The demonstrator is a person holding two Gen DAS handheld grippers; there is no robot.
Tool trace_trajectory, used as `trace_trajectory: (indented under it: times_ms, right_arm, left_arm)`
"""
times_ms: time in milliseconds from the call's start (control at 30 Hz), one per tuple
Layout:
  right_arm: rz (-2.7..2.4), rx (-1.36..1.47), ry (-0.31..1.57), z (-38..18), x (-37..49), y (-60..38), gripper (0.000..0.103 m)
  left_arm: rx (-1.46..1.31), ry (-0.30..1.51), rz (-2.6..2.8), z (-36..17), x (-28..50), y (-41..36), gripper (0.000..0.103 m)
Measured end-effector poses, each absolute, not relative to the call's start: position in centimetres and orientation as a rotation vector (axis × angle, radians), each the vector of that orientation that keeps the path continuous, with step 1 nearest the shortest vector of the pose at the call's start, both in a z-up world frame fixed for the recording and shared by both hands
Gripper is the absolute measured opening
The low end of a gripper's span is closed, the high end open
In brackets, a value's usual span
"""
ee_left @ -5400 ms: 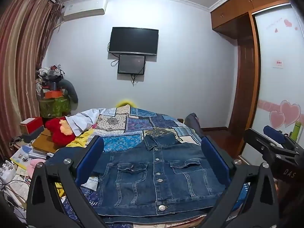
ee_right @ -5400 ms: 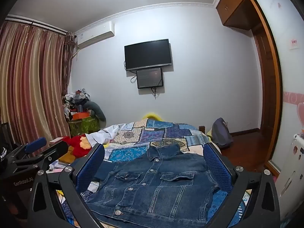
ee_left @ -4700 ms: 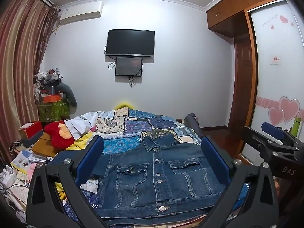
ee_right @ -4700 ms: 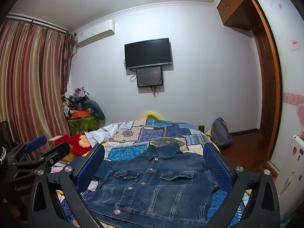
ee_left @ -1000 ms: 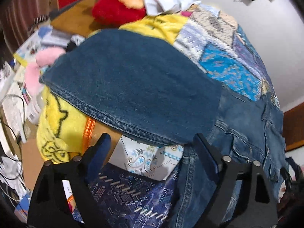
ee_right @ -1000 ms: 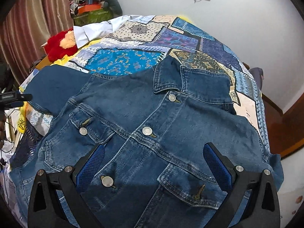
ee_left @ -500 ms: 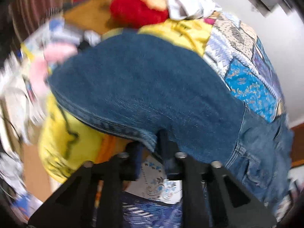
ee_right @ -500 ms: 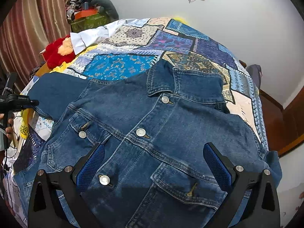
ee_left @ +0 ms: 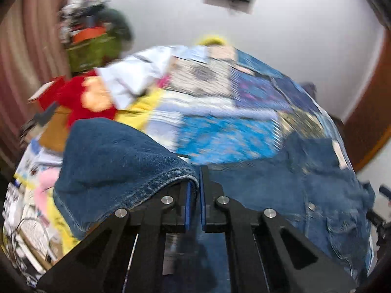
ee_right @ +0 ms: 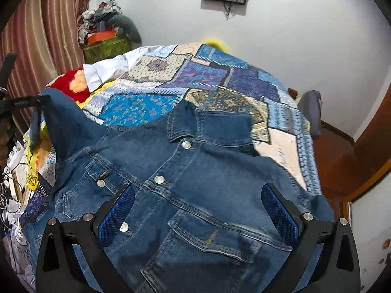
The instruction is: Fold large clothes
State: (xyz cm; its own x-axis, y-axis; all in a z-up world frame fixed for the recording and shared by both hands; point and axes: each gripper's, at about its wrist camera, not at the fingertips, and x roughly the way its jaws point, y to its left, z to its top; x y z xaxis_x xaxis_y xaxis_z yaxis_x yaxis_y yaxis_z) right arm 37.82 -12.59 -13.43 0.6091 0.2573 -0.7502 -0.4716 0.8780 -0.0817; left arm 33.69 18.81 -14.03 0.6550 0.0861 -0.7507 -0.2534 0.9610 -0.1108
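Note:
A blue denim jacket (ee_right: 195, 183) lies face up, buttoned, on a patchwork bedspread (ee_right: 207, 80). My left gripper (ee_left: 194, 185) is shut on the hem of the jacket's left sleeve (ee_left: 117, 161) and holds it lifted off the bed. In the right wrist view the left gripper (ee_right: 41, 101) shows at the far left with the raised sleeve (ee_right: 66, 122) hanging from it. My right gripper (ee_right: 198, 210) is open and empty, hovering above the jacket's lower front near the chest pocket.
A red plush toy (ee_right: 70, 83) and a white shirt (ee_right: 107, 69) lie at the bed's far left. Papers and cables (ee_right: 14, 185) clutter the left bedside. A wooden wardrobe (ee_right: 374, 131) stands to the right, a grey bag (ee_right: 310, 109) beside the bed.
My left gripper has closed on the sleeve hem and lifted it up and toward the jacket's body. My right gripper has moved a little lower over the jacket front, still open.

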Motion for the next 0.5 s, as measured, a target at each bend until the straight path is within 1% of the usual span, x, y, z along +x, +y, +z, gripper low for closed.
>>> trace_trajectory:
  times_ms: [133,267,333,367,400,433,500]
  right_arm:
    - [0.401,-0.283,0.794,-12.4,36.9,-14.2,0.103]
    - [0.376,-0.288,0.776,-11.7,36.2,-15.6,0.103]
    - [0.363,-0.297,0.77,-11.4,36.0,-16.1,0.103]
    - [0.359,-0.301,0.768,-11.4,36.0,-16.2,0.103]
    - [0.357,-0.306,0.766,-11.3,35.9,-16.2,0.103]
    - [0.358,-0.309,0.764,-11.3,35.9,-16.2,0.103]
    - [0.362,-0.314,0.764,-11.5,36.0,-16.0,0.103]
  left_arm:
    - [-0.194,0.96,0.099,-18.5,35.6,14.6,0.005]
    - [-0.277,1.118,0.032,-24.5,36.4,12.4,0.006]
    - [-0.316,1.161,0.013,-26.5,36.4,11.9,0.007]
    - [-0.314,1.159,0.02,-27.0,36.2,11.7,0.01]
    - [-0.294,1.146,0.027,-27.0,35.8,11.6,0.011]
    - [-0.279,1.146,0.026,-26.7,35.5,11.5,0.013]
    - [-0.252,1.161,0.041,-26.0,35.0,11.6,0.03]
